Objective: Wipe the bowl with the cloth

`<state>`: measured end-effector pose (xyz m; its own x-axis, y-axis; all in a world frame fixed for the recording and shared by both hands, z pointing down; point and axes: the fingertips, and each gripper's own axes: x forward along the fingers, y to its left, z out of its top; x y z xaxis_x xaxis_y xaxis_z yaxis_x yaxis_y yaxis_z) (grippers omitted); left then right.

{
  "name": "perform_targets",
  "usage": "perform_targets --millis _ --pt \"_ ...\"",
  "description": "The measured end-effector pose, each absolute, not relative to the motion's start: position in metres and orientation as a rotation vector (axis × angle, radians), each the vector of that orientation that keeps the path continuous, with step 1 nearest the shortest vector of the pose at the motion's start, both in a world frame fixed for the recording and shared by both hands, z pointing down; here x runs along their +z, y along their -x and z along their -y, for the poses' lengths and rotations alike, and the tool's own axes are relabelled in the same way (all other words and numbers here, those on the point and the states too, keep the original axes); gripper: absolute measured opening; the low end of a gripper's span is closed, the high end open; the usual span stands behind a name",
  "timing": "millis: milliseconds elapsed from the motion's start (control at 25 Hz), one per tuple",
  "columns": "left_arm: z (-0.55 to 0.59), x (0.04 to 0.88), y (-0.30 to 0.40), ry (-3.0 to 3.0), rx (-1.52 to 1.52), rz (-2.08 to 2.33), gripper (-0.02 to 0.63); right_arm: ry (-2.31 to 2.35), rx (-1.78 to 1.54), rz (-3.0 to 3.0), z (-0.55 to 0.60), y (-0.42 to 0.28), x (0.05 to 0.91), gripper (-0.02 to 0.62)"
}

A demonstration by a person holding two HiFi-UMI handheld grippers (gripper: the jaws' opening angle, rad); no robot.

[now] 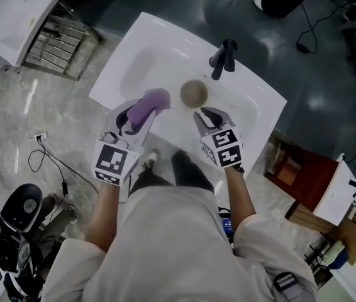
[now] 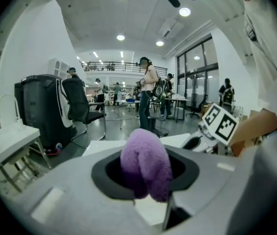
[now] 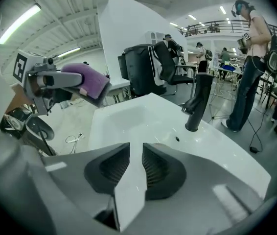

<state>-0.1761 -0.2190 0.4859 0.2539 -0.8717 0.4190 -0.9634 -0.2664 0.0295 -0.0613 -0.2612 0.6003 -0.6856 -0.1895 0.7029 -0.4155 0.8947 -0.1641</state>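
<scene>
Grey and pale stone flooring surrounds a white sink unit (image 1: 159, 39), seen from above. A black faucet (image 1: 223, 58) stands at its far edge. The bowl (image 1: 194, 93), small, round and tan, sits upright on the white surface at about 7 o'clock from the faucet. Whether it rests in the basin's hollow or on the flat part beside it is not clear.

The left gripper (image 1: 139, 113) hangs over the sink at about 8 o'clock from the bowl. Its fingers are clamped on the purple cloth (image 1: 149, 103), which bulges past the fingertips toward the bowl and ends just short of it. In the left gripper view the cloth fills the space between the jaws as a folded, fuzzy lump.

The right gripper (image 1: 207, 118) is at about 5 o'clock from the bowl, near it but not touching. Its jaws stand a little apart in the right gripper view. Only the white sink surface shows through the gap, and nothing is between the ribbed pads (image 3: 154, 166).

The two grippers point toward the bowl from either side, well apart from each other. Each carries its marker cube at the back.

A metal wire rack (image 1: 55, 43) lies on the floor at 10 o'clock from the sink. Both gripper views show a large lit hall behind, with a black office chair (image 2: 77, 102) and people standing.
</scene>
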Motion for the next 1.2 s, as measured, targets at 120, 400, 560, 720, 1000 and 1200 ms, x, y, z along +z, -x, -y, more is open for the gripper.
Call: perform_targets --millis 120,400,560,720,1000,1200 --pt "0.221 0.502 0.177 -2.196 0.488 1.708 0.129 -0.387 0.427 2.278 0.269 0.062 0.635 0.098" --pt "0.219 0.527 0.173 -2.105 0.506 1.720 0.129 -0.291 0.430 2.200 0.276 0.069 0.685 0.137" --pt "0.216 0.536 0.163 -2.077 0.497 1.716 0.129 -0.219 0.417 2.132 0.271 0.070 0.712 0.138" --pt "0.214 0.535 0.154 -2.051 0.476 1.735 0.129 -0.170 0.385 2.085 0.269 0.065 0.735 0.152" --pt "0.200 0.545 0.161 -1.985 0.501 1.750 0.129 -0.067 0.116 2.024 0.274 0.076 0.769 0.183" --pt "0.192 0.555 0.165 -1.951 0.510 1.743 0.129 0.011 -0.131 1.932 0.282 0.078 0.792 0.186"
